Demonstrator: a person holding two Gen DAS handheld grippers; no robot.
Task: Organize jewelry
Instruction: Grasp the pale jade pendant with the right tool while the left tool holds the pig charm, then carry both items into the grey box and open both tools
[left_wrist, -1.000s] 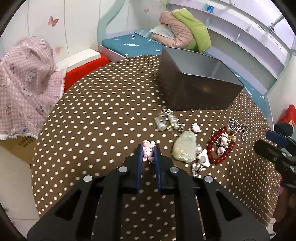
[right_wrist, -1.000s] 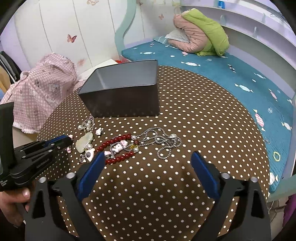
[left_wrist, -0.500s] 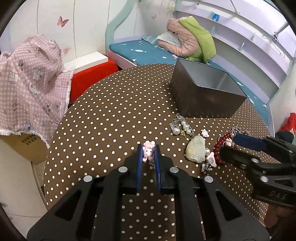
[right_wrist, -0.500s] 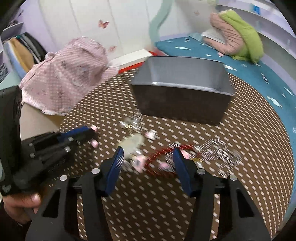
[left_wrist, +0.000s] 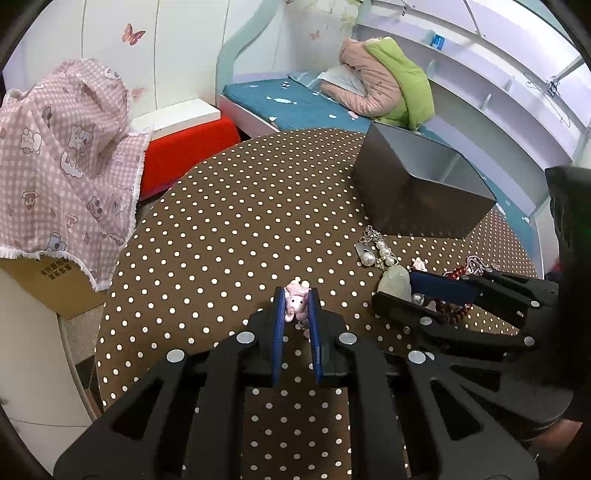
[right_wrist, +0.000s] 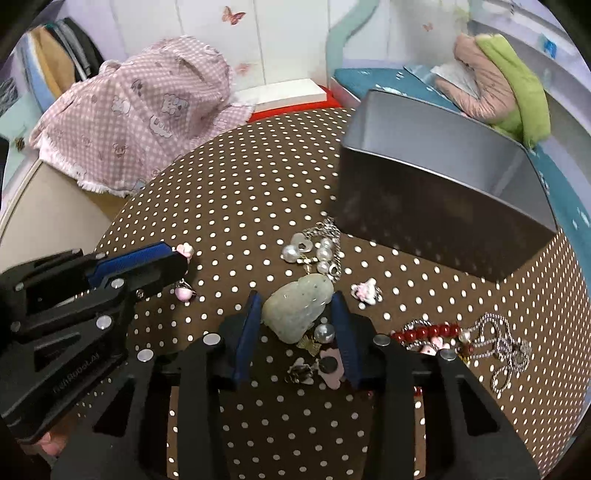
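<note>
My left gripper (left_wrist: 296, 295) is shut on a small pink animal charm (left_wrist: 295, 301), held just above the dotted table (left_wrist: 221, 221). In the right wrist view, my right gripper (right_wrist: 295, 301) straddles a pale green jade pendant (right_wrist: 299, 310) lying on the cloth. Its jaws are closing, with the pads close along the pendant's sides. In that same view the left gripper (right_wrist: 181, 258) sits at the left, the charm (right_wrist: 185, 250) peeking past its tip. An open grey box (right_wrist: 424, 210) stands behind the jewelry.
Pearl pieces (right_wrist: 314, 253), a small pink charm (right_wrist: 365, 290), a red bead bracelet (right_wrist: 428, 330) and a silver chain (right_wrist: 506, 347) lie around the pendant. A pink checked cloth (left_wrist: 62, 155) over a carton and a red stool (left_wrist: 184, 155) stand beyond the table's left edge.
My right gripper swung left from above the bracelet and chain to the jade pendant, dropped closer, and its jaws narrowed around it. The left gripper kept its hold on the pink charm.
</note>
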